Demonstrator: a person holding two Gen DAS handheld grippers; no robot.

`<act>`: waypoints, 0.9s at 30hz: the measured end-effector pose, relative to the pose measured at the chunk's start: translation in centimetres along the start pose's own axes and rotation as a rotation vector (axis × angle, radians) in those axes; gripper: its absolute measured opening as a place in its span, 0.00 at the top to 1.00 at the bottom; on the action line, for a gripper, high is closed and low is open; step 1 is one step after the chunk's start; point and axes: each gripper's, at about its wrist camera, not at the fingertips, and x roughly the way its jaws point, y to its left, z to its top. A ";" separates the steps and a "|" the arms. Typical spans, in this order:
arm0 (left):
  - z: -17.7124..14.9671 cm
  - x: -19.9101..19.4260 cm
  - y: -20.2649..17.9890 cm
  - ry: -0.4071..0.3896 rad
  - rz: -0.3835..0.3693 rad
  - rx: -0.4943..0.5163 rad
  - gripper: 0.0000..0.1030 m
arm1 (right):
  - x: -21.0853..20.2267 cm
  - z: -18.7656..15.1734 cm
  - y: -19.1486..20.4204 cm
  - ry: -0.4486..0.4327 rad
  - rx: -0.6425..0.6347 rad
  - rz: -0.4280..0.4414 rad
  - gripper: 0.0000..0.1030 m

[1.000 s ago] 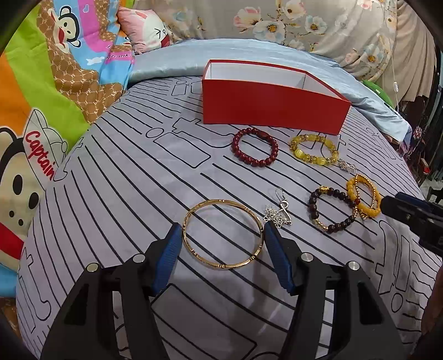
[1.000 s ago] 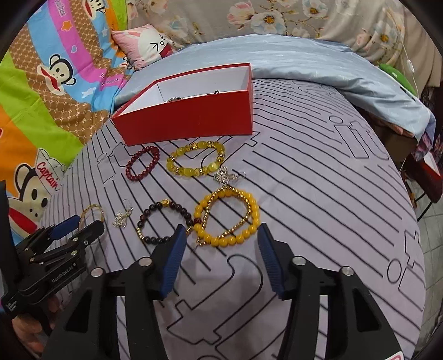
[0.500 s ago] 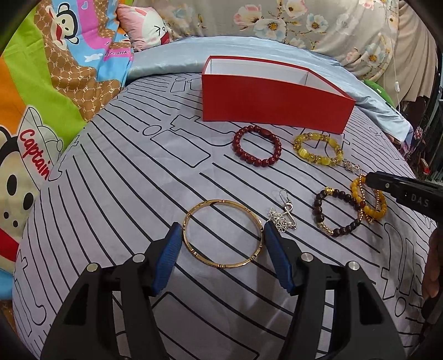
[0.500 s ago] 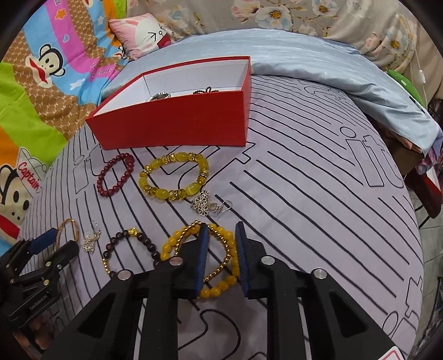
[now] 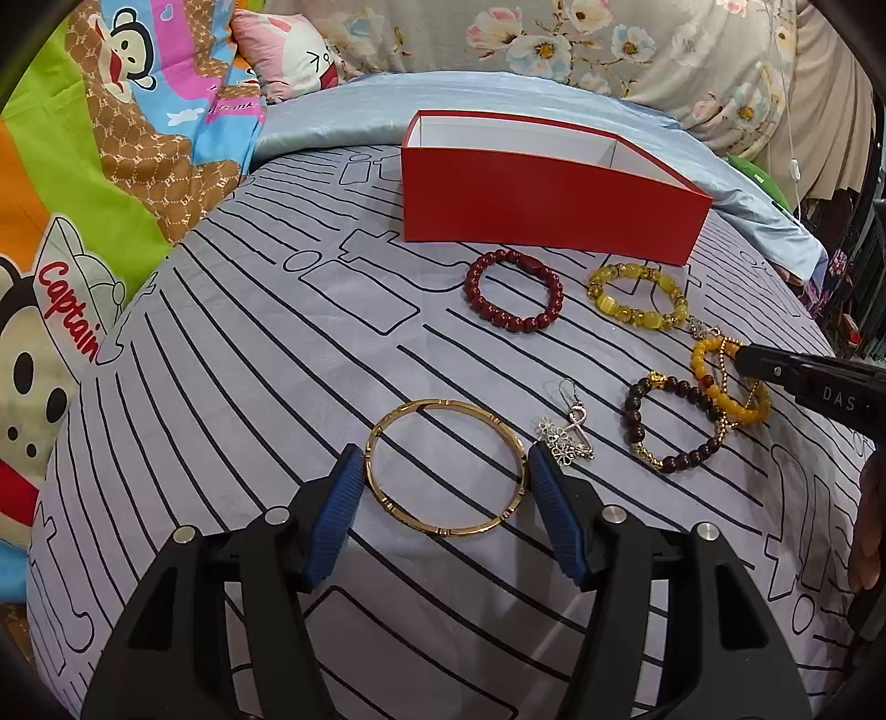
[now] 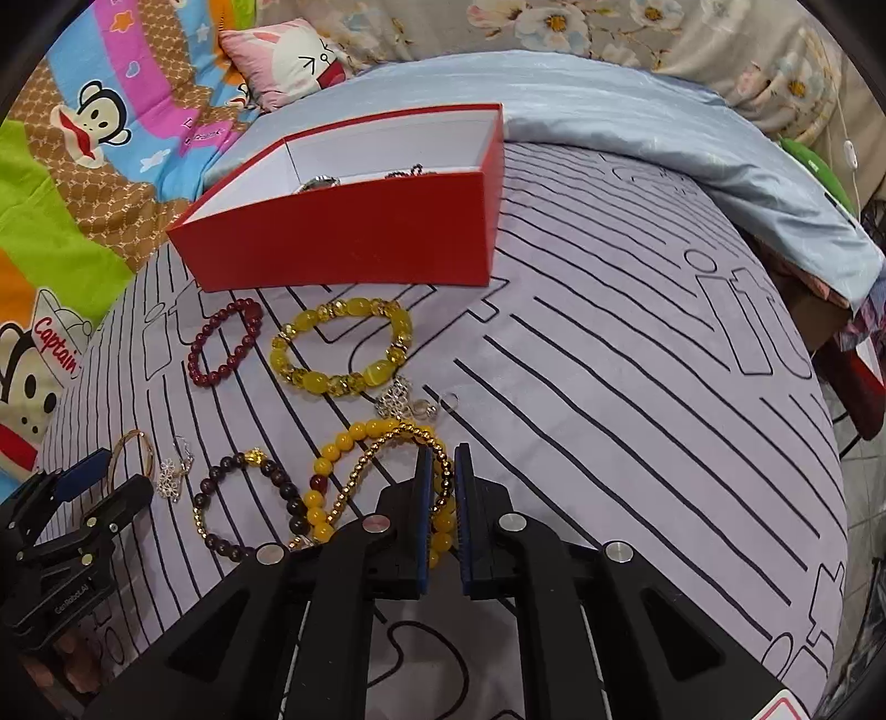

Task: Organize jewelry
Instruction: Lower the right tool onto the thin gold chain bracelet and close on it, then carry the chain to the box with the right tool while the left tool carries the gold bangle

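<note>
My left gripper [image 5: 446, 471] is open with its blue pads on either side of a gold bangle [image 5: 446, 466] lying on the bed. My right gripper [image 6: 441, 476] is shut on the orange bead bracelet [image 6: 354, 437], which is tangled with a gold chain; it also shows in the left wrist view [image 5: 714, 382]. A red box [image 6: 343, 243] with white inside stands at the back and holds a few pieces. A dark red bead bracelet [image 5: 515, 299], a yellow bead bracelet [image 5: 637, 296], a dark brown bead bracelet [image 5: 673, 423] and a silver charm [image 5: 565, 437] lie on the bed.
The grey striped bedsheet [image 6: 637, 387] covers the bed. A light blue blanket [image 6: 637, 122] lies behind the box. A cartoon monkey quilt [image 5: 83, 194] and a pink pillow [image 5: 288, 50] are at the left. Another silver charm [image 6: 404, 401] lies near the yellow bracelet.
My right gripper moved forward and closed from wide open onto the orange bead bracelet. My left gripper stayed open around the gold bangle.
</note>
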 end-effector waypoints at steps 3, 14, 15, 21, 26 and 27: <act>0.0 0.0 0.0 0.000 0.001 0.000 0.43 | -0.2 -0.2 -0.2 -0.011 0.003 -0.016 0.92; 0.0 0.0 0.0 0.000 0.000 0.000 0.43 | -0.9 0.0 -0.1 -0.039 -0.006 -0.002 0.96; 0.0 0.0 0.0 0.000 0.000 0.001 0.43 | -1.0 0.0 -0.1 -0.043 -0.006 -0.001 0.96; 0.0 0.0 0.0 -0.001 0.000 0.000 0.44 | -2.0 0.3 -0.3 -0.069 0.020 0.022 0.96; 0.1 -0.4 0.1 0.002 -0.008 -0.013 0.44 | -4.3 1.0 -0.5 -0.114 0.052 0.054 0.96; 0.2 -0.5 0.2 0.001 -0.014 -0.017 0.44 | -4.9 1.2 -0.4 -0.126 0.052 0.055 0.96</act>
